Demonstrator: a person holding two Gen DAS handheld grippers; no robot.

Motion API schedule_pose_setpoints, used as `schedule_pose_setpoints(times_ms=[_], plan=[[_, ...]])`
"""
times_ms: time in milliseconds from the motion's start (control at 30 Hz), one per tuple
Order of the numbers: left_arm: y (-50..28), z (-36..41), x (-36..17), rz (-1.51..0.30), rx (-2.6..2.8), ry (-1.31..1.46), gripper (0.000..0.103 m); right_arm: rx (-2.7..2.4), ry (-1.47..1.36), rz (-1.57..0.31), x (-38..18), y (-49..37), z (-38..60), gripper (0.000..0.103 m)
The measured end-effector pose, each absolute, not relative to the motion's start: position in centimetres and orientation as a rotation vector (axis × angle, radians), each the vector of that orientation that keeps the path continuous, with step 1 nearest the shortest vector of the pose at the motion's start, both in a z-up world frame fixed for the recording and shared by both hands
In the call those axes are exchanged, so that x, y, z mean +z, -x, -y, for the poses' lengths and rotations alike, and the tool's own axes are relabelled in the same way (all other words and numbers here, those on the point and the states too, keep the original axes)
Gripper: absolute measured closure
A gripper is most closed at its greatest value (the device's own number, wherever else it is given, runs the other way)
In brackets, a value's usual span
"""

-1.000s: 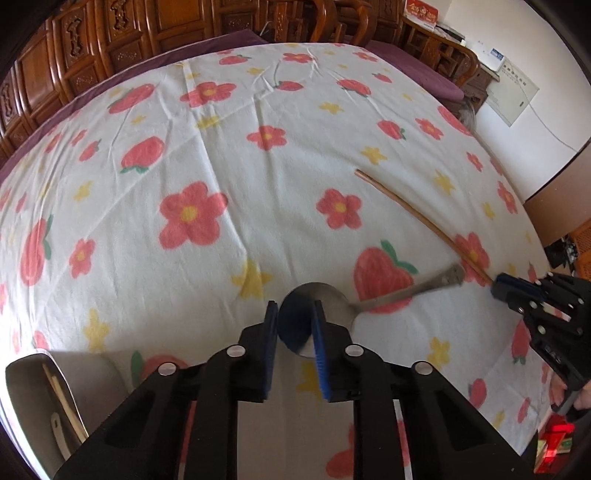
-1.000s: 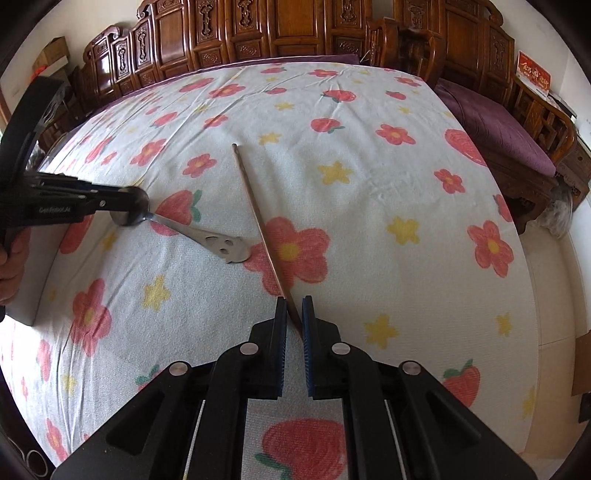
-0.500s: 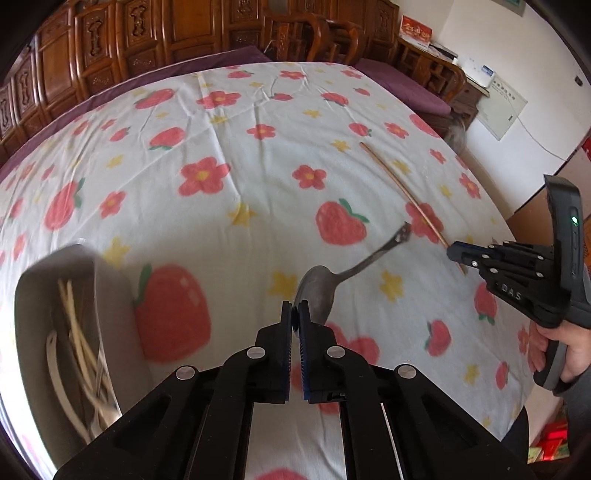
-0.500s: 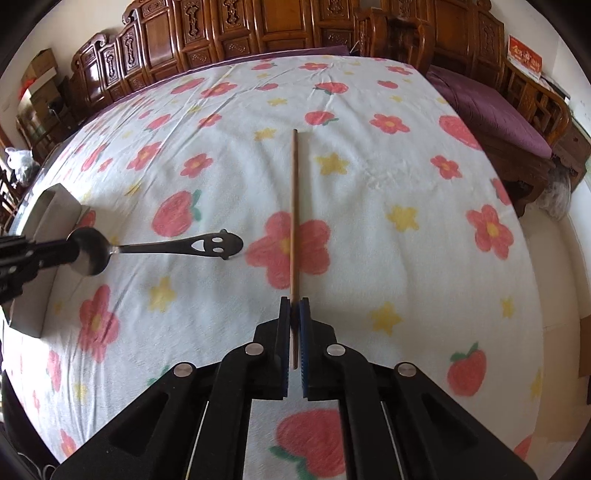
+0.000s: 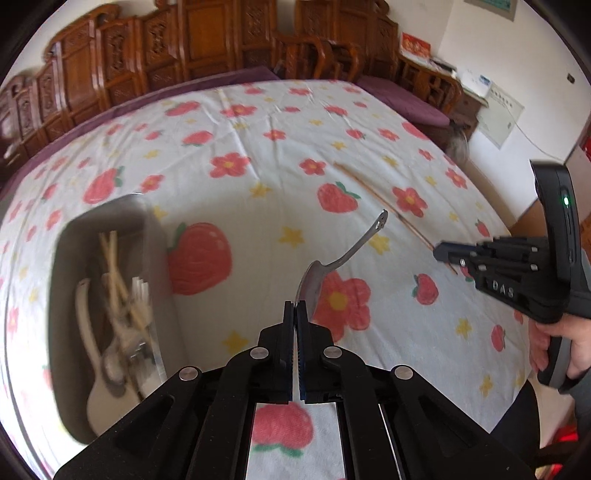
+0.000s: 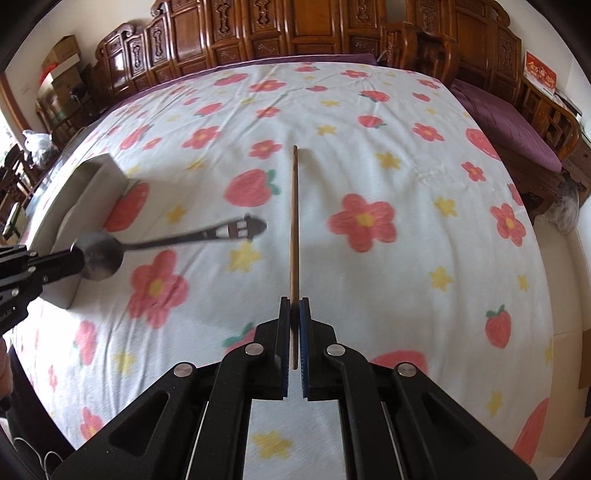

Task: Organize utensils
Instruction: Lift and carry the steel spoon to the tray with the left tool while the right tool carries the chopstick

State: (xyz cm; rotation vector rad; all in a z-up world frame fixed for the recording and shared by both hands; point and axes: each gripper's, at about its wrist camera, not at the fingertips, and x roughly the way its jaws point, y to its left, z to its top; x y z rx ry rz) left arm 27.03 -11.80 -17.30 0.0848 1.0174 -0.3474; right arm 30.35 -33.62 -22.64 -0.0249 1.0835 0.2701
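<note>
My left gripper (image 5: 295, 306) is shut on the bowl of a metal spoon (image 5: 334, 263) and holds it in the air, handle pointing away; the spoon also shows in the right wrist view (image 6: 166, 243). My right gripper (image 6: 294, 306) is shut on a brown wooden chopstick (image 6: 294, 221), lifted off the cloth and pointing forward. In the left wrist view the chopstick (image 5: 384, 201) runs to the right gripper (image 5: 441, 254). A grey utensil tray (image 5: 70, 266) at the left holds chopsticks, a pale spoon and other utensils.
The table is covered by a white cloth with red flowers and strawberries (image 6: 406, 166). Carved wooden chairs (image 6: 295, 29) line the far edge. The tray shows in the right wrist view (image 6: 92, 177) at the left.
Both grippers rose with their loads: the spoon and the chopstick left the cloth. The left gripper swung so the tray came fully into view.
</note>
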Motion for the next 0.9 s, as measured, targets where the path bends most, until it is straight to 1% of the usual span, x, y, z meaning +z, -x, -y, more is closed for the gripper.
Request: schedule_pose_setpoints(times_ms=[167, 467, 700, 900], plan=[[-26.0, 9.9, -15.3, -0.948, -0.301, -0.078, 0.103, 0.294, 0.021, -1.066, -21.7, -29.2, 32.0, 0.098], [-25.1, 5.9, -12.6, -0.889, -0.217, -0.056, 0.103, 0.287, 0.035, -1.010, -19.5, -28.5, 29.4, 0.098], [-23.9, 1.6, -11.5, -0.862, -0.143, -0.022, 0.103, 0.289, 0.058, -0.967, -17.9, -28.0, 27.4, 0.098], [-23.4, -1.4, -11.8, -0.867, -0.090, 0.002, 0.103, 0.299, 0.093, -0.929, -16.3, -27.6, 25.7, 0.098]])
